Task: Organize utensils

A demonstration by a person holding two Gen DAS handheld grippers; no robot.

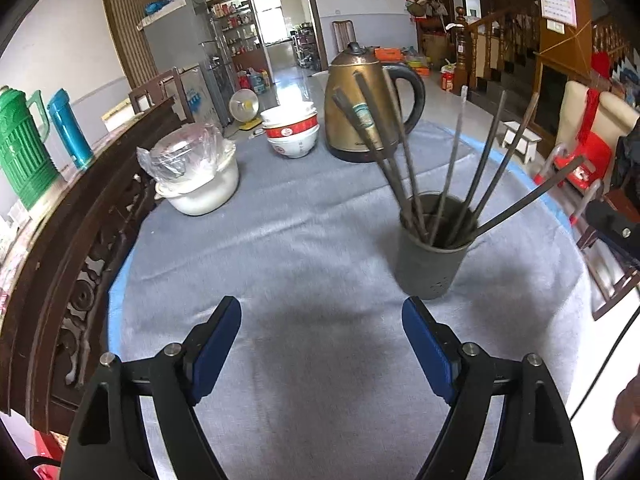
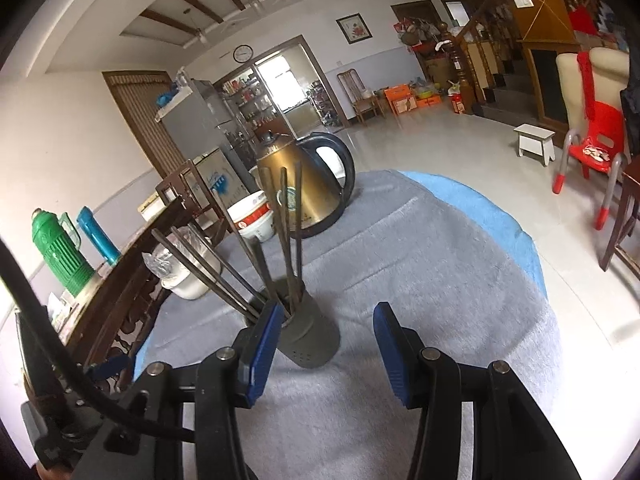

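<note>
The grey holder [image 1: 434,250] stands upright on the grey cloth [image 1: 304,240], its chopsticks [image 1: 452,172] fanned out, with the brass kettle [image 1: 366,106] behind it. The left gripper [image 1: 322,344] and right gripper [image 2: 325,354] both hang spread wide and hold nothing. In the right wrist view one blue finger [image 2: 262,354] hides the holder's near rim, and the chopstick tips inside cannot be seen.

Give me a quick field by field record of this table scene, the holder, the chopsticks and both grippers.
holder: dark grey cylindrical utensil holder, upright on grey tablecloth
contents: dark chopsticks standing in it, fanned out
behind: brass-coloured electric kettle, stacked red-and-white bowls
left hand-held gripper: open, empty
right hand-held gripper: open, empty, close by the holder
</note>
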